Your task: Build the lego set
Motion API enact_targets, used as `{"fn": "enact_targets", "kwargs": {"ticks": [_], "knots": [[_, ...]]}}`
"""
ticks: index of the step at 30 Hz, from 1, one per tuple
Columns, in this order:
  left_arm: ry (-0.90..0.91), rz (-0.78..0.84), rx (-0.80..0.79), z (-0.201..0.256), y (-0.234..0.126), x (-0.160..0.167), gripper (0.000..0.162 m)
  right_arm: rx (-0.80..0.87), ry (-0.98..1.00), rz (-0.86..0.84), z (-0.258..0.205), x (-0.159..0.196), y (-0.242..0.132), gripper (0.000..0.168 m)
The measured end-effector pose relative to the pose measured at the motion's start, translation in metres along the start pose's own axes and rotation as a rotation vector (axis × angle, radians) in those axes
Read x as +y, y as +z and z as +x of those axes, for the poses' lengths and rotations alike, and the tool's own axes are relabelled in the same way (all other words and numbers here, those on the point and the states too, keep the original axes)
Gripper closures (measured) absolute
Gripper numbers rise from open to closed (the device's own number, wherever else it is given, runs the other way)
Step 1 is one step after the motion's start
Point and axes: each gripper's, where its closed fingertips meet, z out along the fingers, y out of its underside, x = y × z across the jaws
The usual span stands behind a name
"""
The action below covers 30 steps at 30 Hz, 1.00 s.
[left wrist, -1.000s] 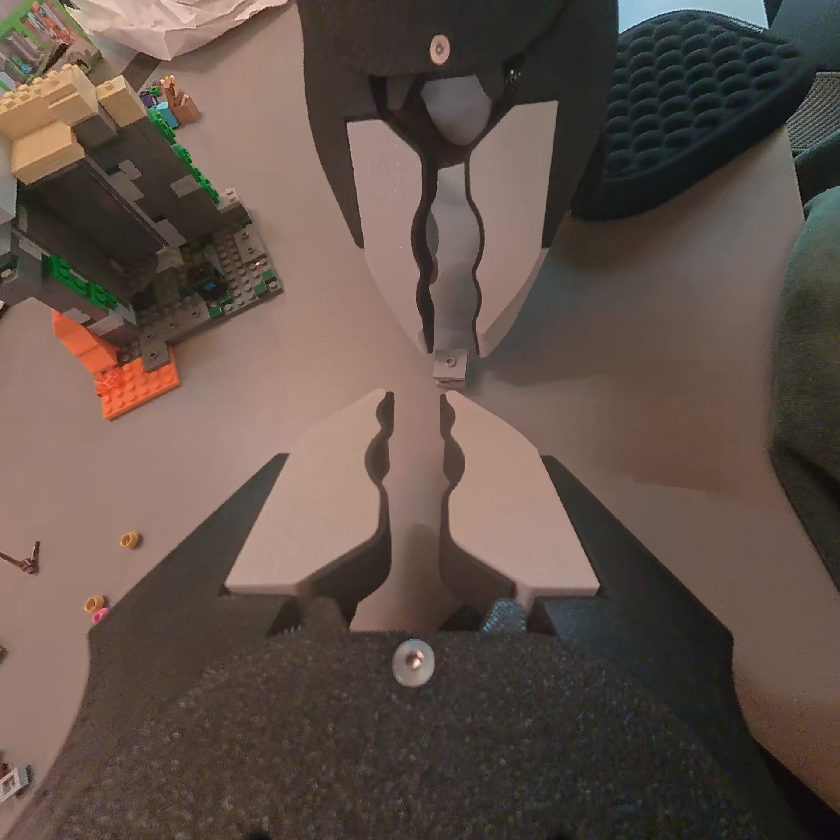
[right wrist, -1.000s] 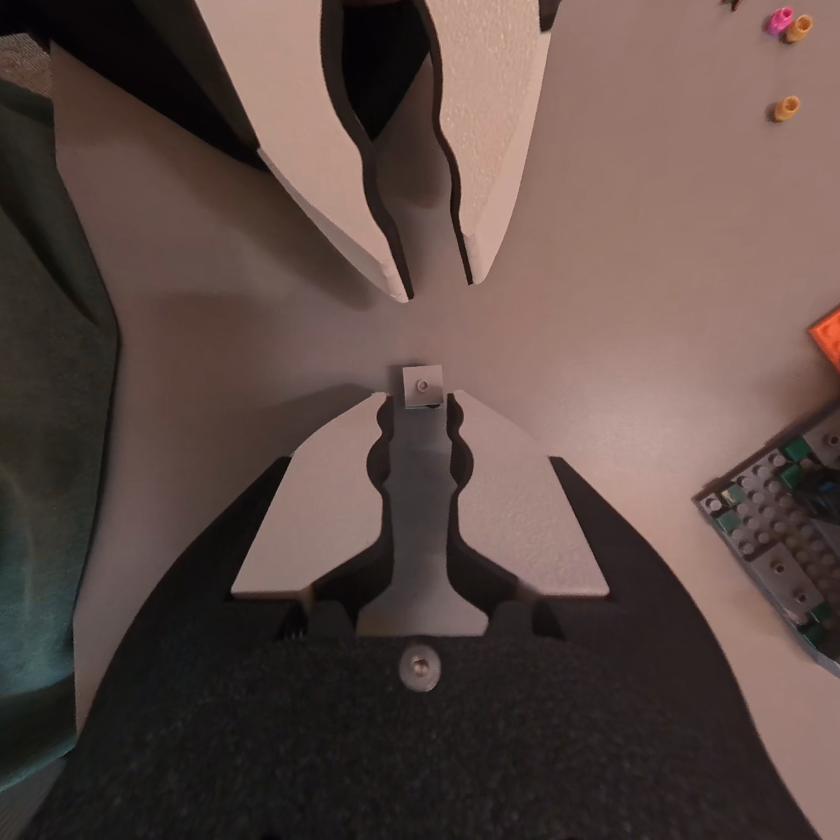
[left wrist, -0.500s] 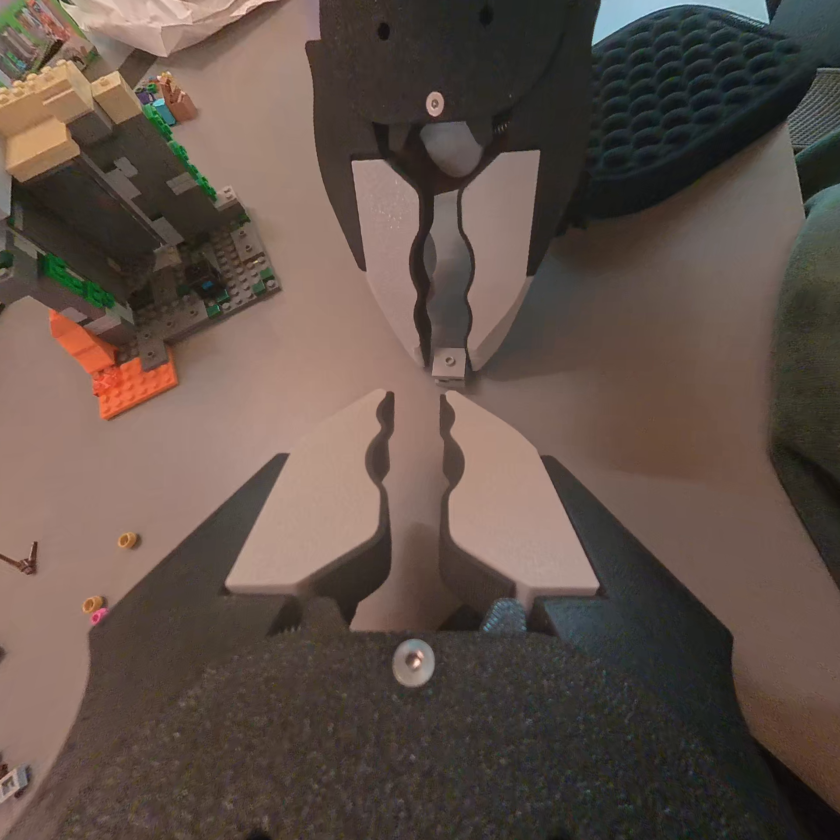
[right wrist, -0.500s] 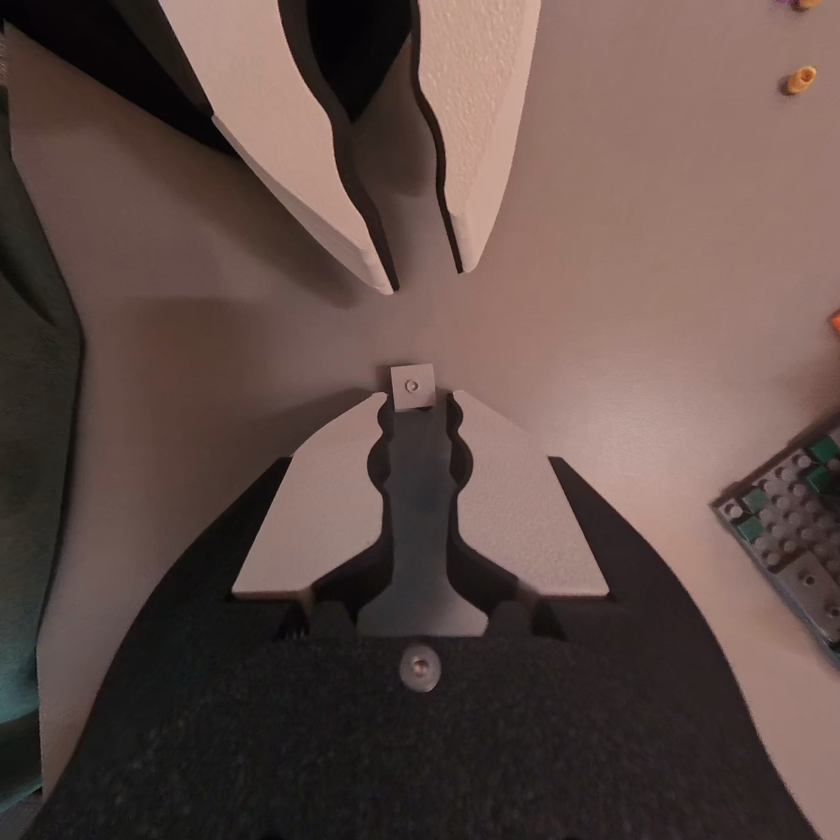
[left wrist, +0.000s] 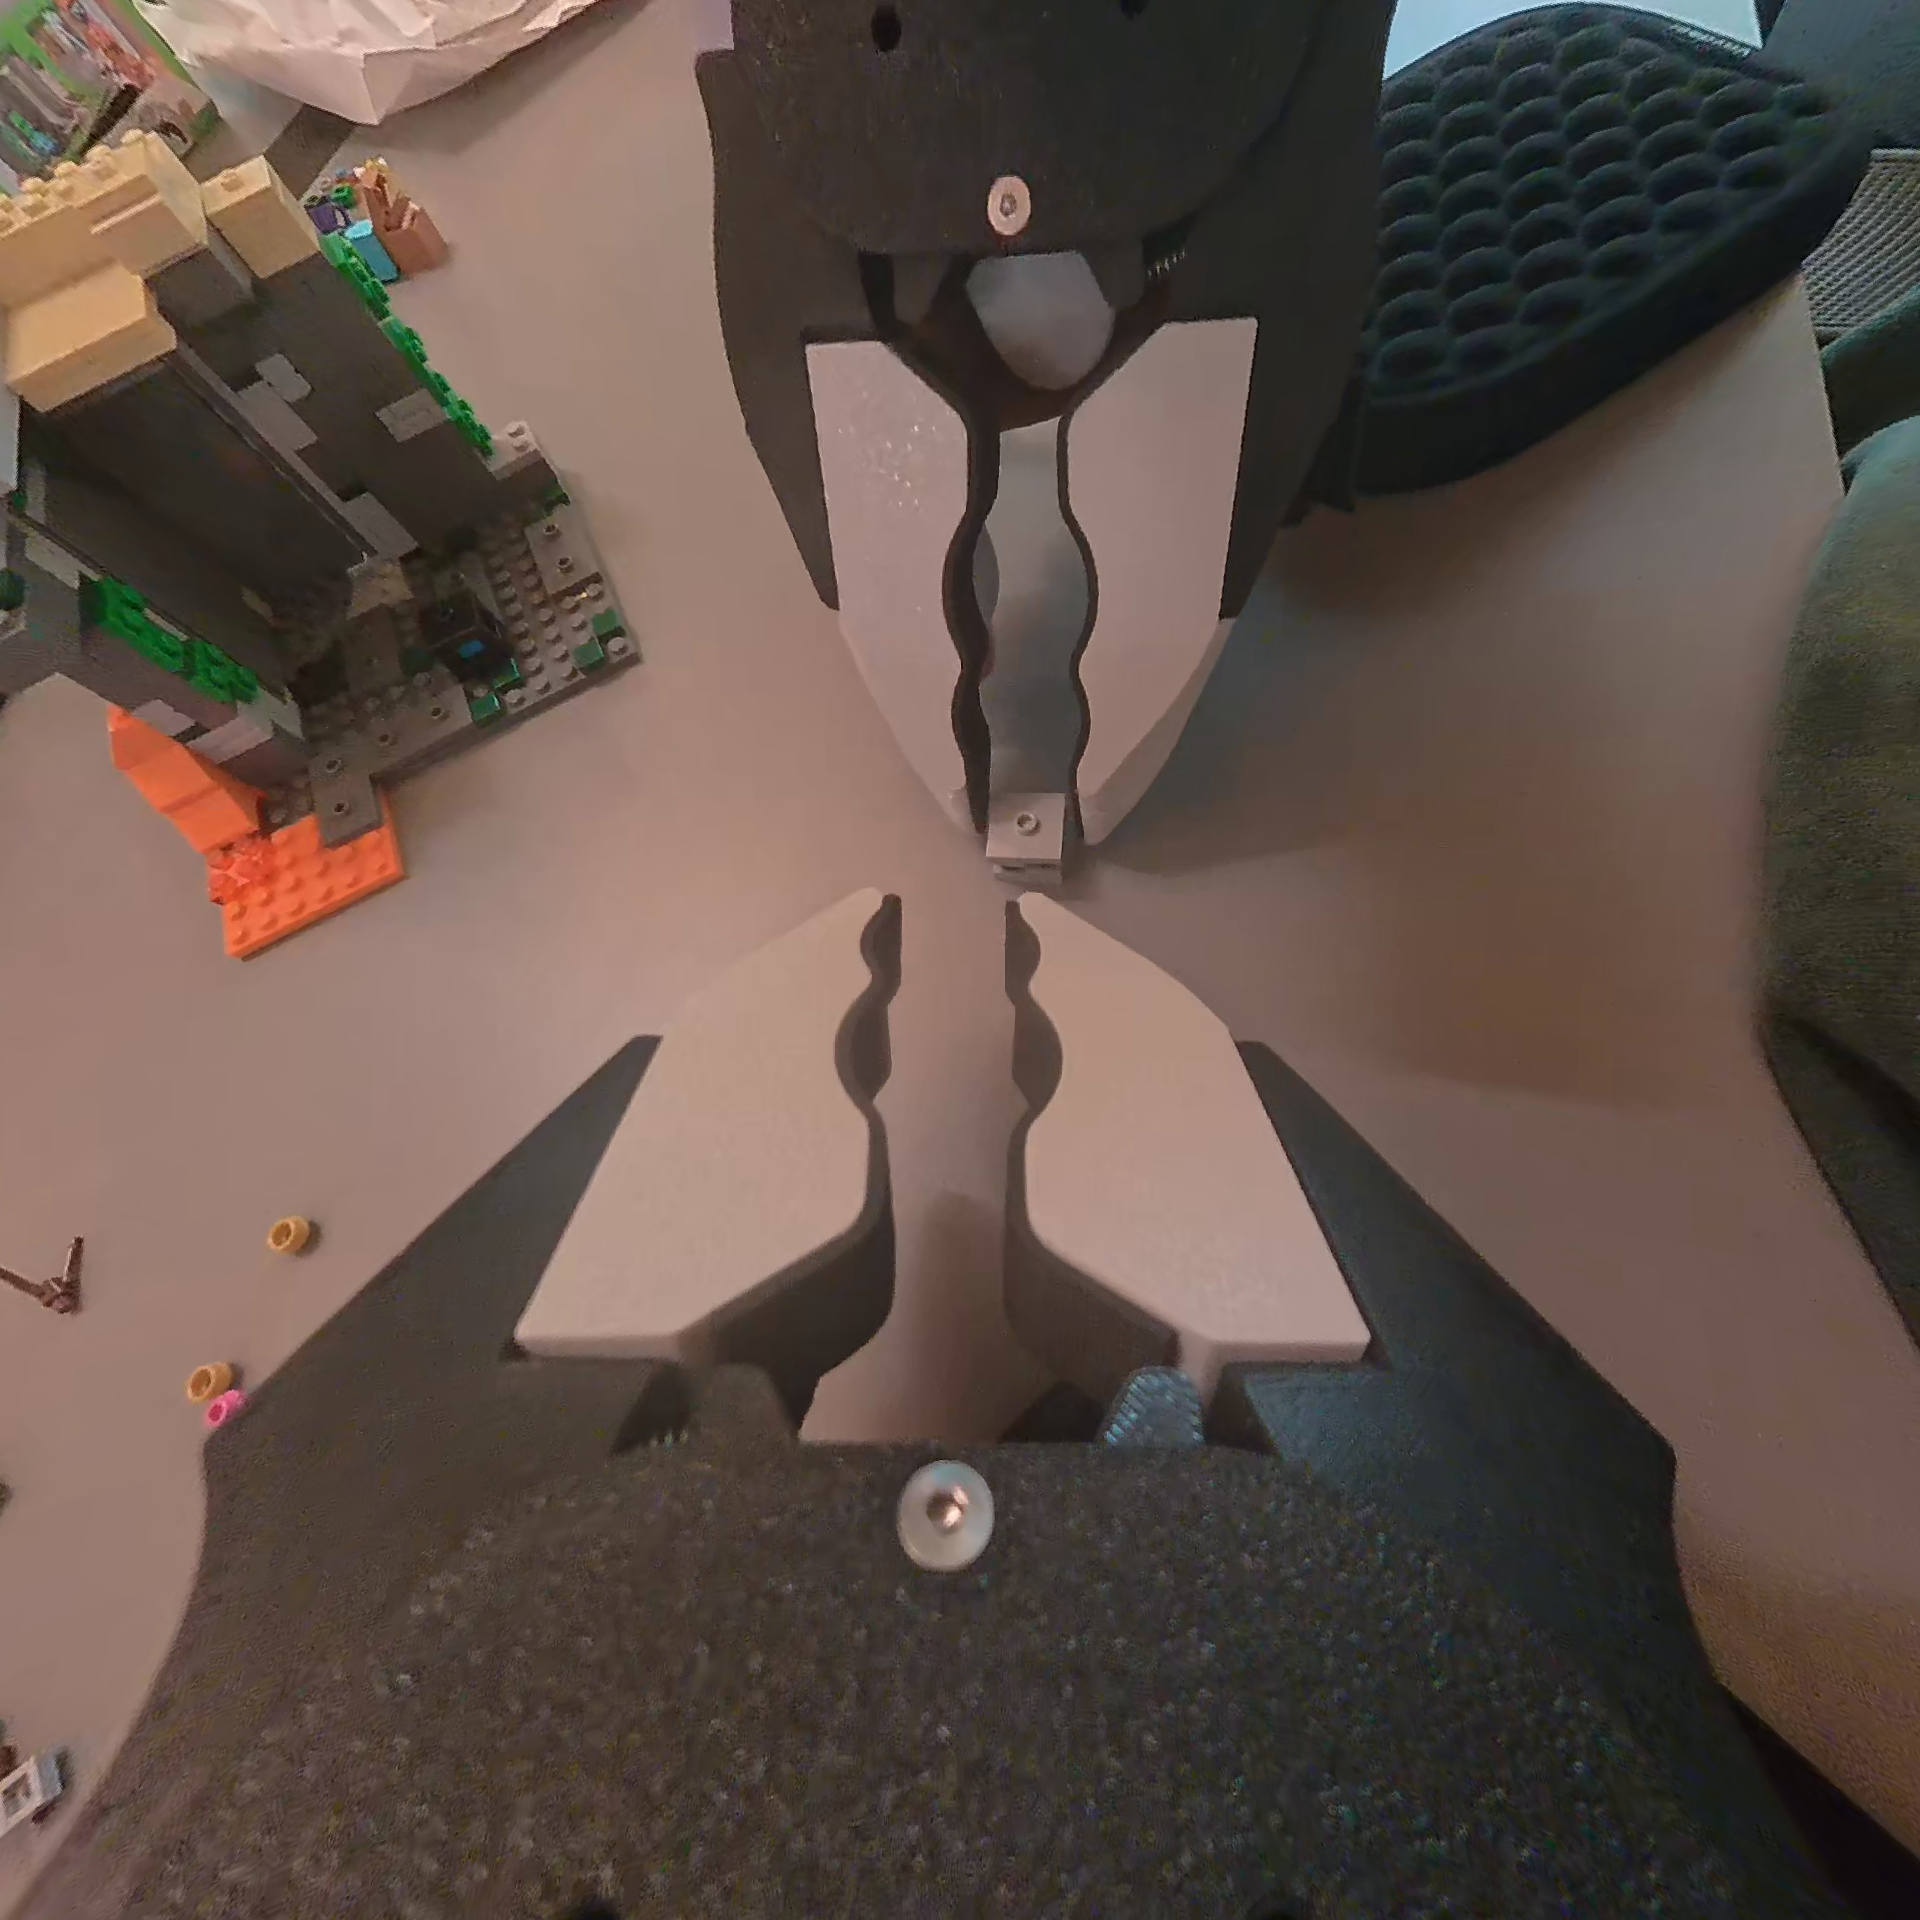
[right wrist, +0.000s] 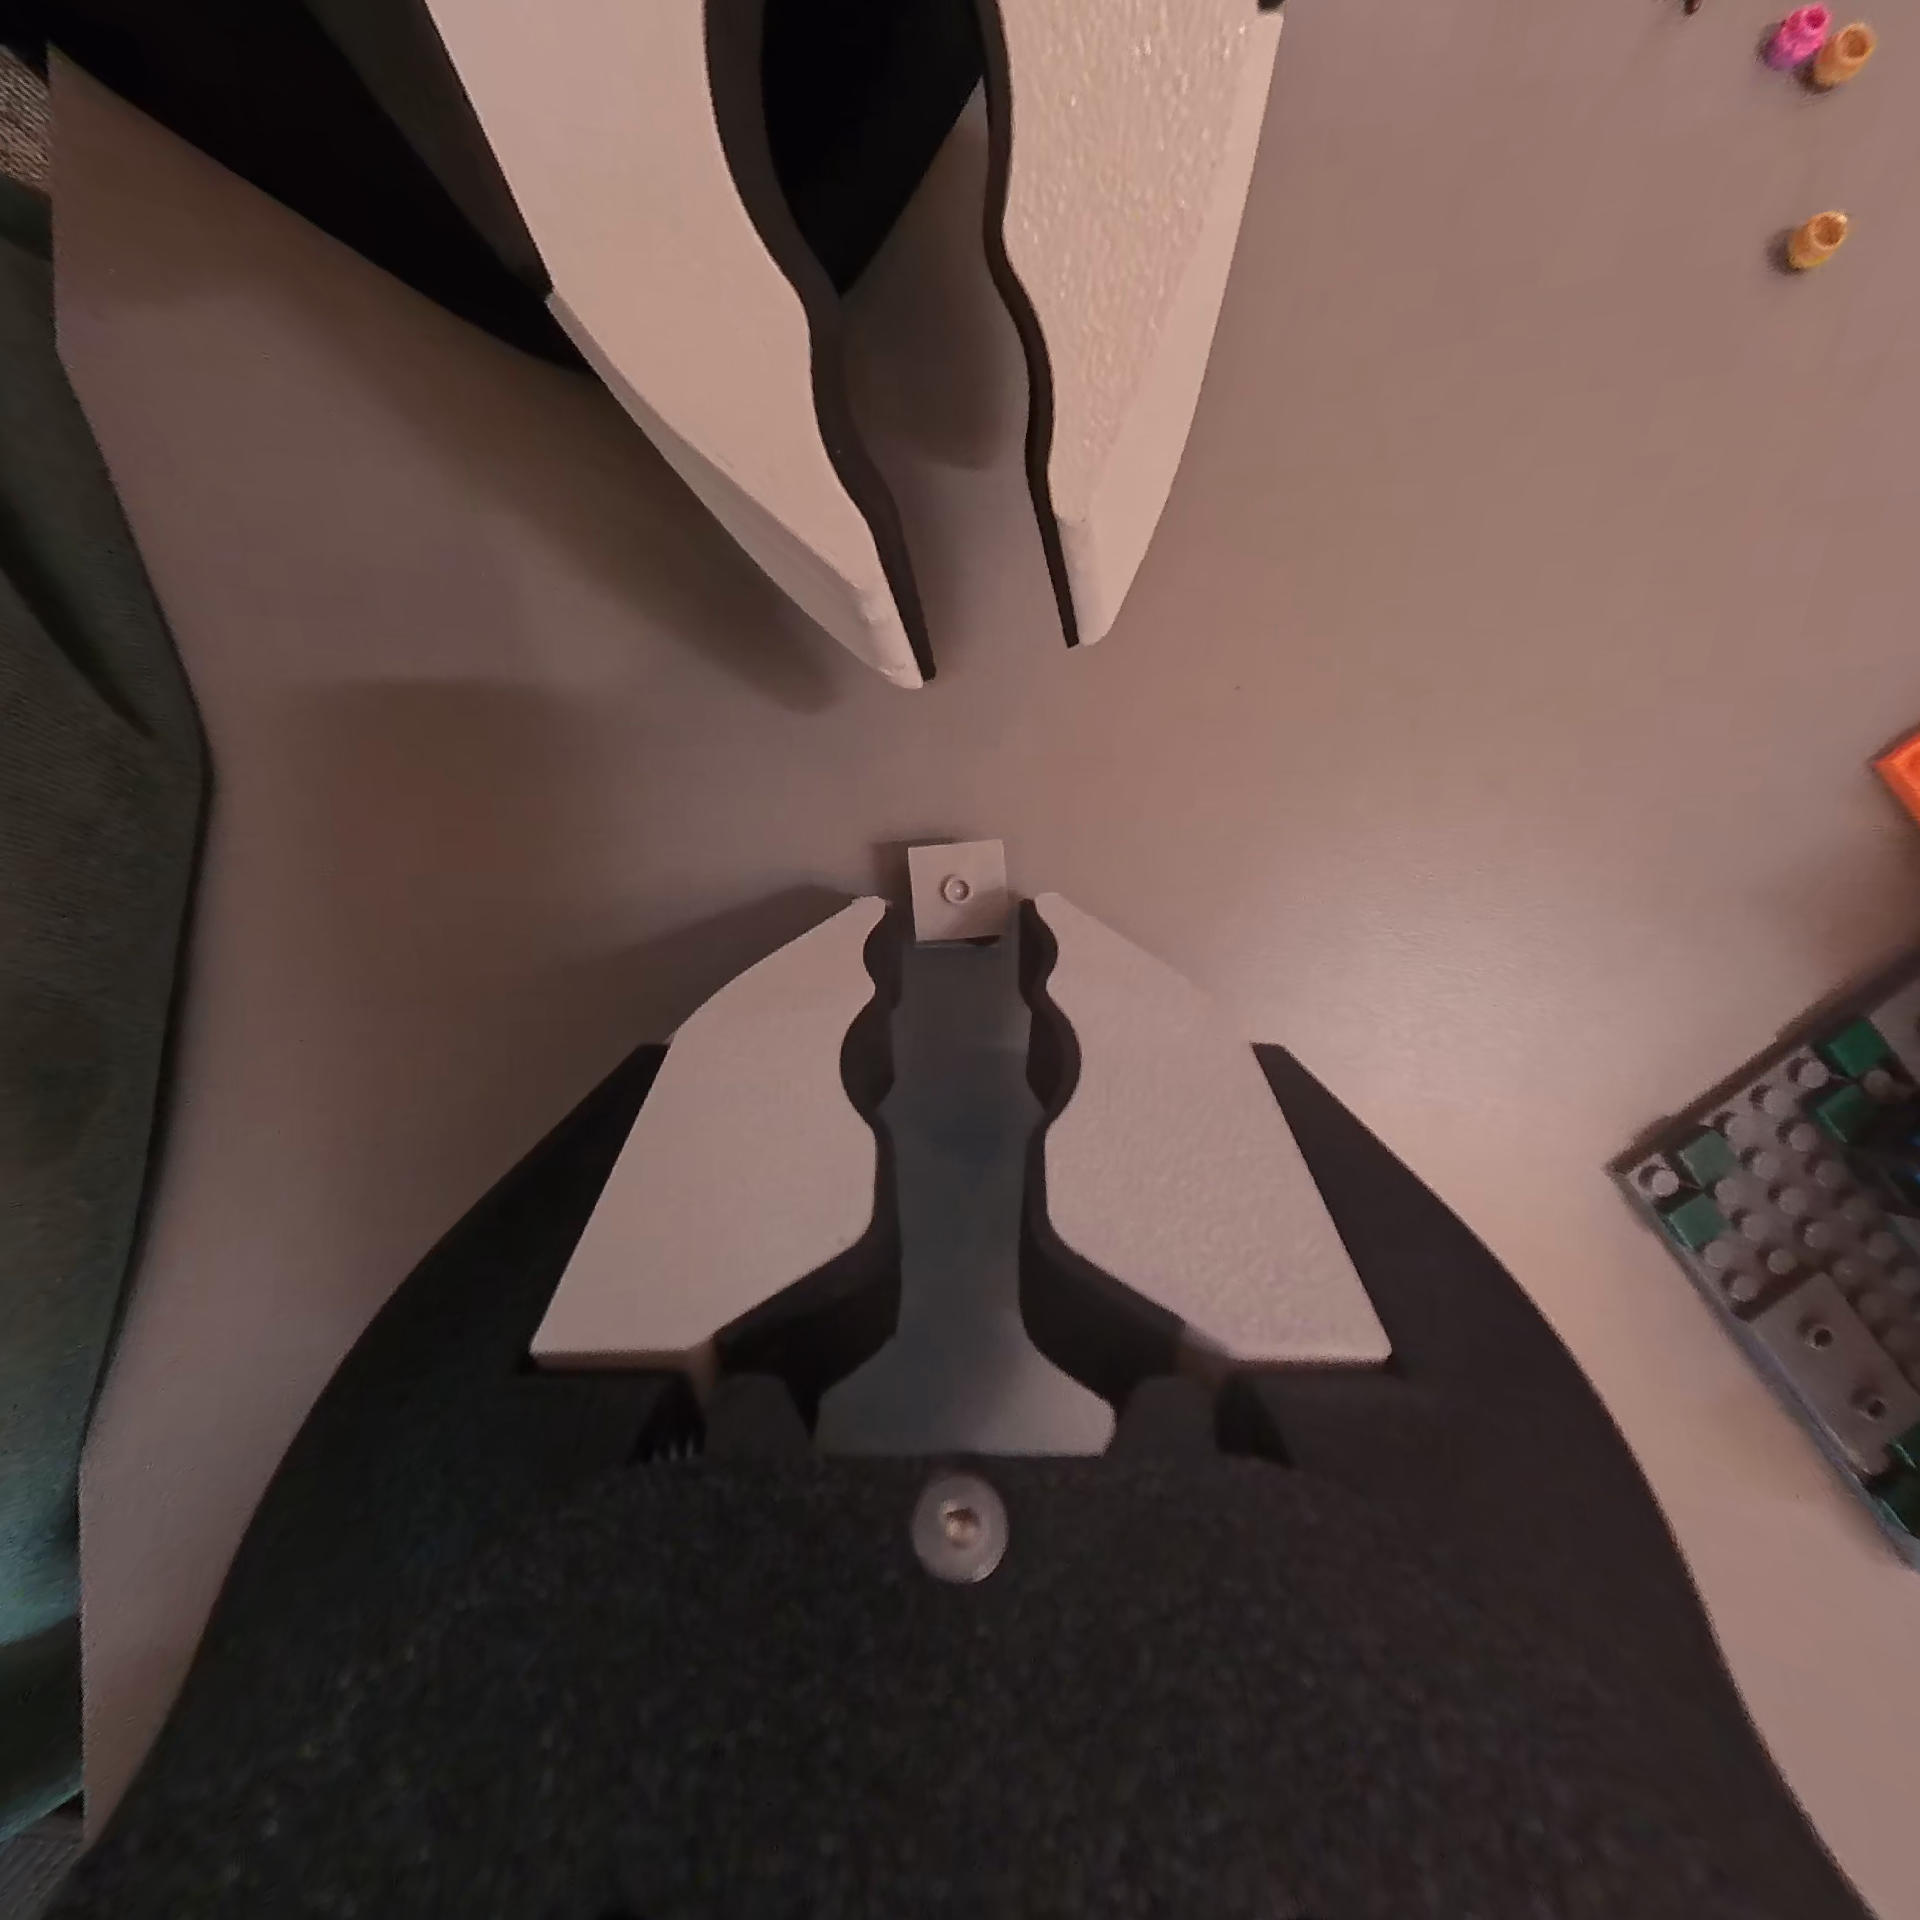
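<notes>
A small grey square Lego piece with one centre stud is held between the fingertips of my right gripper, just above the grey table. In the left wrist view the right gripper comes in from the top with the piece. My left gripper faces it tip to tip, a short gap away, with its jaws apart and empty. It also shows at the top of the right wrist view. The grey Lego castle, with tan top and orange base plate, stands to the left.
Small yellow and pink round pieces lie loose at the left and show in the right wrist view. A black honeycomb cushion is at the back right. Green cloth runs along the table edge. White paper lies behind the castle. Tip to tip, the grippers are about 5 cm apart. Both grippers' tips are roughly 25 cm from the grey Lego castle.
My right gripper has shifted slightly sideways and back with the grey piece still in it. My left gripper has stayed open and nearly still.
</notes>
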Motion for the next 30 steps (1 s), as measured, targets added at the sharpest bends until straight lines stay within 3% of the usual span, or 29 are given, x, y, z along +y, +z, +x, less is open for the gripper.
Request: {"fn": "enact_targets", "kwargs": {"ticks": [30], "knots": [[0.002, -0.001, 0.001, 0.0006, 0.0002, 0.0005, 0.144, -0.016, -0.025, -0.018, 0.0004, 0.0015, 0.0009, 0.149]]}}
